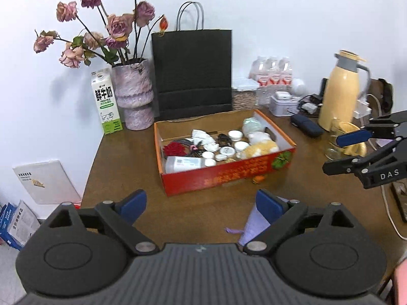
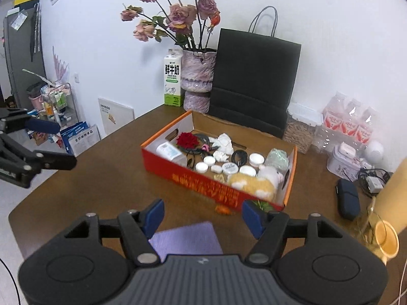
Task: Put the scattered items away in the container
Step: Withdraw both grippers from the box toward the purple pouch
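A red cardboard box [image 1: 229,178] [image 2: 193,180] stands open on the brown table. It holds a yellow plush toy [image 1: 259,148], several white jars [image 1: 235,134], a red rose [image 1: 174,149], a clear bottle [image 1: 183,164], crumpled tissue and dark cables. A small orange item [image 1: 259,179] [image 2: 222,209] lies on the table against the box's front wall. A purple notebook [image 2: 187,239] [image 1: 254,226] lies nearer, under the grippers. My left gripper [image 1: 201,206] [image 2: 63,145] is open and empty, short of the box. My right gripper [image 2: 202,216] [image 1: 333,153] is open and empty too.
Behind the box stand a black paper bag [image 1: 192,71], a vase of dried roses [image 1: 133,94] and a milk carton [image 1: 105,101]. At the right are a yellow thermos [image 1: 340,91], a glass mug [image 1: 343,139], a dark case [image 2: 348,198], water bottles [image 2: 348,122] and cables.
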The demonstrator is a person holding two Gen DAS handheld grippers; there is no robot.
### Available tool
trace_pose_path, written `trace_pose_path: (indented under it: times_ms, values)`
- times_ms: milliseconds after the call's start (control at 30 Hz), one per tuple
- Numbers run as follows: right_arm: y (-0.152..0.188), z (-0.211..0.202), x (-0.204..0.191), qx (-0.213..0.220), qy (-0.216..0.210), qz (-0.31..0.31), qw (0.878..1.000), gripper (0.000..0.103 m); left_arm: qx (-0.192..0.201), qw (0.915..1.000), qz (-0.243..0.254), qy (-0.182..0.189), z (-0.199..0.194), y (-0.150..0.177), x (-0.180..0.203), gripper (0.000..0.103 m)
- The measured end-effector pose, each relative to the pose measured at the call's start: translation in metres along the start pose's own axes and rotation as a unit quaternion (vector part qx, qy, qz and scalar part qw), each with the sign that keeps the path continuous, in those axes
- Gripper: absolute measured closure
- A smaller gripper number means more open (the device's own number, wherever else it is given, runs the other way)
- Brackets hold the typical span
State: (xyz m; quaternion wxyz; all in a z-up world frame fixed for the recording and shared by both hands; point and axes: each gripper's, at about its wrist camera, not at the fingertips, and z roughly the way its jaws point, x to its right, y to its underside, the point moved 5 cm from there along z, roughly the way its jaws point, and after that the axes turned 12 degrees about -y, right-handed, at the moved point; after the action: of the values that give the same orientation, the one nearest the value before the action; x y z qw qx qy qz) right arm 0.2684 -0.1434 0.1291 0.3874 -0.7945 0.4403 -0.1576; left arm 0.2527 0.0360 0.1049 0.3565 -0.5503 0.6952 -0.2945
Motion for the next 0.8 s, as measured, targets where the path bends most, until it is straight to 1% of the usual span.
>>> trace_pose_path:
  times_ms: [100,167,200,300,333,400,467,567,600,633,700,733,800]
  values:
    - [0.019,-0.018,-0.009,0.004,-0.002,0.002,1.000,0.035,0.018,0.9998,0.005,0.009,-0.022,0.014,0.002,0.005]
    - [0.036,-0.030,-0.017,0.010,-0.010,0.003,1.000,0.030,0.042,0.9989,0.006,0.019,-0.040,0.025,0.005,0.002]
    - [0.044,-0.036,-0.021,0.016,-0.015,0.005,1.000,0.030,0.052,0.9984,0.001,0.024,-0.049,0.033,0.005,0.002]
    - [0.074,-0.049,-0.032,0.029,-0.019,0.022,0.999,0.029,0.069,0.9964,-0.015,0.047,-0.067,0.058,0.009,0.000]
    - [0.086,-0.054,-0.037,0.037,-0.016,0.026,0.999,0.029,0.070,0.9963,-0.015,0.049,-0.071,0.067,0.012,0.000]
    - [0.107,-0.060,-0.048,0.045,-0.010,0.031,0.998,0.028,0.080,0.9960,-0.009,0.040,-0.079,0.085,0.016,0.000]
    - [0.129,-0.067,-0.060,0.063,0.001,0.035,0.997,0.023,0.104,0.9940,-0.006,0.031,-0.088,0.099,0.018,0.000]
    - [0.153,-0.076,-0.072,0.101,0.015,0.051,0.993,0.021,0.113,0.9922,-0.045,0.025,-0.094,0.120,0.018,0.000]
    - [0.160,-0.081,-0.073,0.122,0.020,0.062,0.990,0.020,0.119,0.9914,-0.045,0.029,-0.095,0.125,0.021,0.000]
    - [0.164,-0.085,-0.073,0.138,0.021,0.071,0.988,0.016,0.127,0.9908,-0.035,0.031,-0.096,0.129,0.024,0.000]
    - [0.170,-0.094,-0.071,0.171,0.021,0.095,0.980,0.014,0.137,0.9905,-0.009,0.010,-0.093,0.133,0.031,0.000]
    - [0.171,-0.096,-0.069,0.180,0.022,0.105,0.978,0.014,0.141,0.9900,-0.003,-0.002,-0.092,0.135,0.035,0.000]
    - [0.172,-0.097,-0.065,0.180,0.036,0.111,0.977,0.013,0.135,0.9907,-0.010,-0.006,-0.089,0.135,0.038,0.000]
